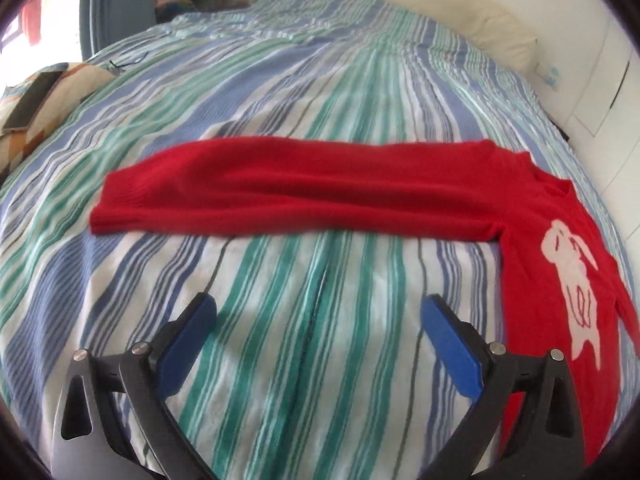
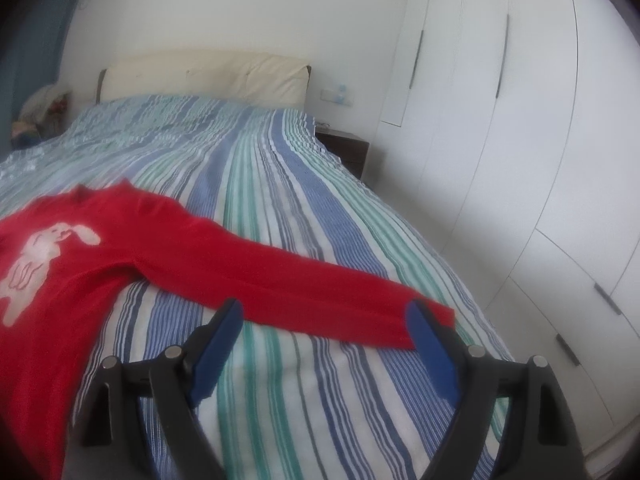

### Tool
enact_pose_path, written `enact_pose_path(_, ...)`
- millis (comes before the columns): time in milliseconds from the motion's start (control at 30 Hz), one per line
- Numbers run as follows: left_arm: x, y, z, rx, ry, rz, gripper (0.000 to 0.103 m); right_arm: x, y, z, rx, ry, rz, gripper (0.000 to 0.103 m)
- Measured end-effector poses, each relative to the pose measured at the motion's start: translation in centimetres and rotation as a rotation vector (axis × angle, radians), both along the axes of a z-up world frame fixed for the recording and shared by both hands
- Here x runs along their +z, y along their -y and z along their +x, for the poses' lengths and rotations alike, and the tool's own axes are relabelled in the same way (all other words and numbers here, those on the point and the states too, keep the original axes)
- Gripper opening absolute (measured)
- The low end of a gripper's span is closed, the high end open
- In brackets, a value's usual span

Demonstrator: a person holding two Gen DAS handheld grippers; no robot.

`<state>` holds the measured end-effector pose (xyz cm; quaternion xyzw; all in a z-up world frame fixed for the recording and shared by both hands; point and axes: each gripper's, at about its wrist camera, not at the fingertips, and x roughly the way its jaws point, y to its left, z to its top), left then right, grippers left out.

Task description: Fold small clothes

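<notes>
- Here the red sweater point(image 1: 304, 188) lies flat on the striped bedspread point(image 1: 280, 320), sleeves spread out.
- Its white rabbit picture point(image 2: 40, 256) has no readable writing.
- The left gripper point(image 1: 318, 320) and right gripper point(image 2: 324, 316) are both wide and hold nothing.

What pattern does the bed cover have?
Blue, green and white stripes on the bed cover; the left wrist view shows it best.
</notes>
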<state>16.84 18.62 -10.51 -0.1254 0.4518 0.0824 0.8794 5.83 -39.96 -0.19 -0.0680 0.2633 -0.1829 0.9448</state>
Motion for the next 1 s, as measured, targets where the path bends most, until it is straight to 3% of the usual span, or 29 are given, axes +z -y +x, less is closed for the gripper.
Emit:
enact_pose_path(67,-1.4,-0.1,0.2,0.006,-0.067,-0.019,0.102,0.0,0.4,-0.1,-0.02,0.003,0.0,0.083)
enact_pose_path(400,-2.0,1.2,0.0,-0.015,-0.063,0.08,0.103,-0.2,3.3,0.0,-0.097,0.019,0.125,0.083)
enact_pose_path(633,-2.1,0.7,-0.2,-0.024,-0.041,0.048,0.103,-0.1,5.0,-0.7,-0.131,0.047,0.207,0.083)
enact_pose_path(867,-2.1,1.6,-0.2,-0.055,-0.068,0.116,0.103,-0.1,5.9,-1.2,-0.151,0.063,0.259,0.085)
enact_pose_path(1000,-2.1,1.7,-0.3,-0.058,-0.068,0.116,0.103,0.0,6.1,-1.3,-0.156,0.07,0.264,0.085)
